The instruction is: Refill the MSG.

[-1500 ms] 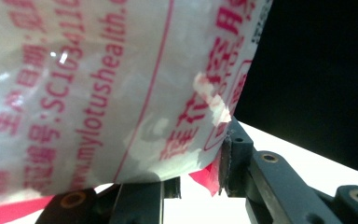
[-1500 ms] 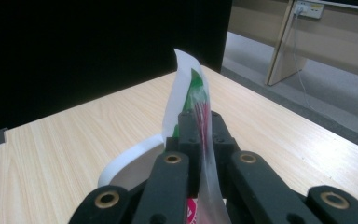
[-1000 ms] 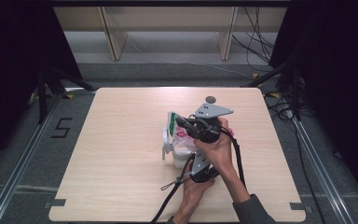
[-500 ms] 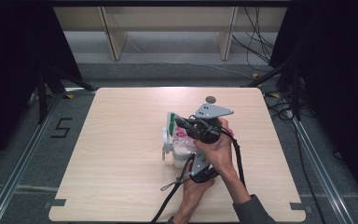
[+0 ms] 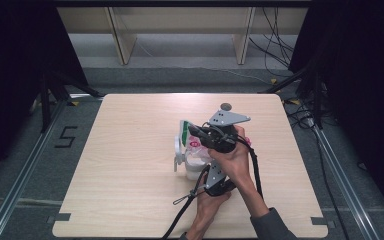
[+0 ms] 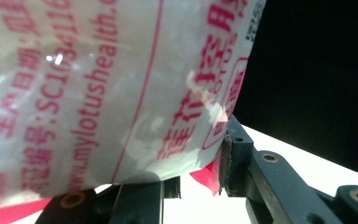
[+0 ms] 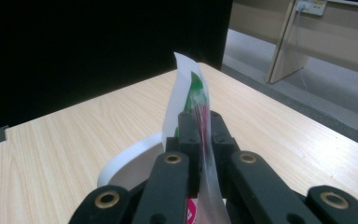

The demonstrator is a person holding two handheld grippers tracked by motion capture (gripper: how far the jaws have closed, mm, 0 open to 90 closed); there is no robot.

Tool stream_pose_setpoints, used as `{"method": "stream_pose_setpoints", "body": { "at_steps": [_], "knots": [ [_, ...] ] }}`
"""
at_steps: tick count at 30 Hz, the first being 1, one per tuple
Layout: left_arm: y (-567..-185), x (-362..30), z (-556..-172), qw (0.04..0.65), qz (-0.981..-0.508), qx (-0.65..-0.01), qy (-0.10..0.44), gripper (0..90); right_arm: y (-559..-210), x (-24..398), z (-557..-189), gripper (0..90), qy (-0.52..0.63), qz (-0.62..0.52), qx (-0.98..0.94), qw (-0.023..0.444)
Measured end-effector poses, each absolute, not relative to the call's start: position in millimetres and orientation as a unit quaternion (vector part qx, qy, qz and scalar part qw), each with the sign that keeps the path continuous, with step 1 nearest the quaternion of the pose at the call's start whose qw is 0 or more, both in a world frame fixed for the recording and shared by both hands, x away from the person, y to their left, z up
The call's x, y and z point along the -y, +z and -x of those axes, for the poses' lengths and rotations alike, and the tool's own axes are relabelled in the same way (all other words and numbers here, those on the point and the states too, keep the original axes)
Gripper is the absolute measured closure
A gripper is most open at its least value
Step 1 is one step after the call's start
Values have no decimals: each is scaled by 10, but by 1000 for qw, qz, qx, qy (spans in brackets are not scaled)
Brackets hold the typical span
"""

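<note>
- Your right gripper (image 7: 199, 140) is pinching the top edge of the plastic bag (image 7: 191, 93), holding it upright.
- Your left gripper (image 6: 200, 172) clamps the bag's lower part, printed in red.
- The bag stands over a white cup (image 5: 187, 162) near the table's (image 5: 120, 165) middle.

A small dark round disc (image 5: 225, 106) lies on the wooden table (image 5: 120, 165) above centre, with a pale shelf unit (image 5: 180, 30) along the top.

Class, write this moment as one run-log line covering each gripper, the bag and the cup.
left gripper: shut on bag's lower body | right gripper: shut on bag's top edge | bag: upright over white cup | table: light wood
</note>
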State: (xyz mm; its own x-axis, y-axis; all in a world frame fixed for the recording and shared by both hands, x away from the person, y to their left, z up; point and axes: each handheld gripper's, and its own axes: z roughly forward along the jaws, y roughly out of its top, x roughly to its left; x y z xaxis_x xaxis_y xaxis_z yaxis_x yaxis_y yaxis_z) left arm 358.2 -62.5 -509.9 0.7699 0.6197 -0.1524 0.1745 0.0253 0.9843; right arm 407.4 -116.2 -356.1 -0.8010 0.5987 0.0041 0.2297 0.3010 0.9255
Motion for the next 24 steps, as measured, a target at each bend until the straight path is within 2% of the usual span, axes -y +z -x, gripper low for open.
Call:
{"method": "stream_pose_setpoints", "body": {
  "at_steps": [24],
  "knots": [
    [-5105, 626, -3580, 655, -675, -294, 168, 728, -3577, 1170, -4089, 881, 532, -276, -784, 161]
  ]
}}
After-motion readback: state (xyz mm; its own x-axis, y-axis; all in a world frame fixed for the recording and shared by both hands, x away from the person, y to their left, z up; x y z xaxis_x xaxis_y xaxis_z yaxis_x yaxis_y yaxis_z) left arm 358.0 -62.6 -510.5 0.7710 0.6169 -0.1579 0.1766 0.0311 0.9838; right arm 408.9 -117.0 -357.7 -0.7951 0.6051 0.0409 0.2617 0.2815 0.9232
